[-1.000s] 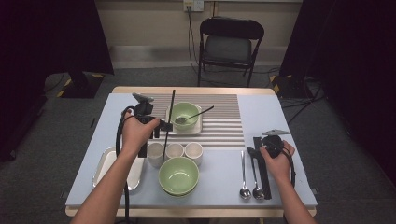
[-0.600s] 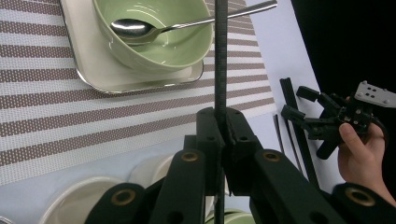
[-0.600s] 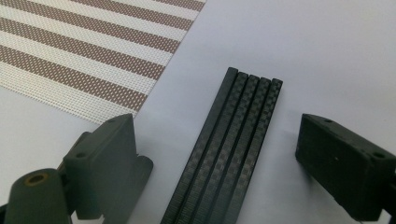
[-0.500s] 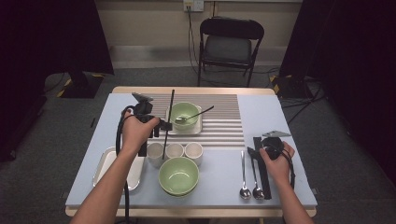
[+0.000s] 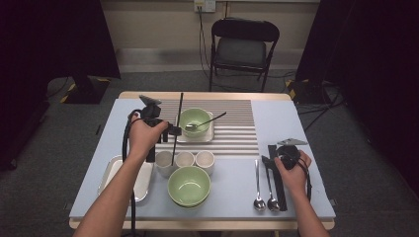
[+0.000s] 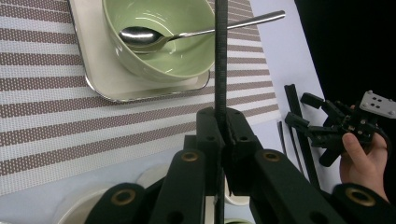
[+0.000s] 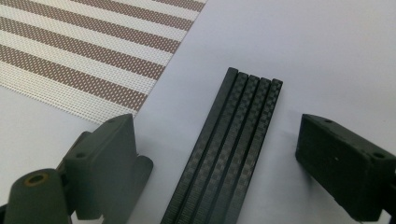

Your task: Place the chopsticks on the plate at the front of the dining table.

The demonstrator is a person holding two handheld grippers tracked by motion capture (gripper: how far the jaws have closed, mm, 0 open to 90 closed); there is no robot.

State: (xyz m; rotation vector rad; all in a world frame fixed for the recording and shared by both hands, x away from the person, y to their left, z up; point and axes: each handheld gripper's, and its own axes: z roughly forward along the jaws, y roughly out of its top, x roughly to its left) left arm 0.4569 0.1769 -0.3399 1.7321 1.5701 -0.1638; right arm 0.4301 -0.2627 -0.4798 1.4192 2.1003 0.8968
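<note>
My left gripper (image 5: 174, 131) is shut on a long black chopstick (image 5: 179, 111), which stands nearly upright just left of a green bowl (image 5: 194, 118). In the left gripper view the chopstick (image 6: 220, 60) rises from the closed jaws of my left gripper (image 6: 223, 123). A metal spoon (image 6: 140, 36) lies in the bowl (image 6: 159, 60), which sits on a small cream tray (image 6: 100, 70). Near the table's right edge my right gripper (image 5: 269, 153) is open. In the right gripper view a bundle of black chopsticks (image 7: 229, 144) lies flat between the spread jaws of my right gripper (image 7: 215, 128), untouched.
A striped placemat (image 5: 232, 128) covers the table's middle. Three small white cups (image 5: 185, 159) stand in a row in front of it, with a larger green bowl (image 5: 188, 185) nearer me. A metal tray (image 5: 116, 170) lies at the left, two spoons (image 5: 264, 192) at the right. A folding chair (image 5: 242, 44) stands beyond the table.
</note>
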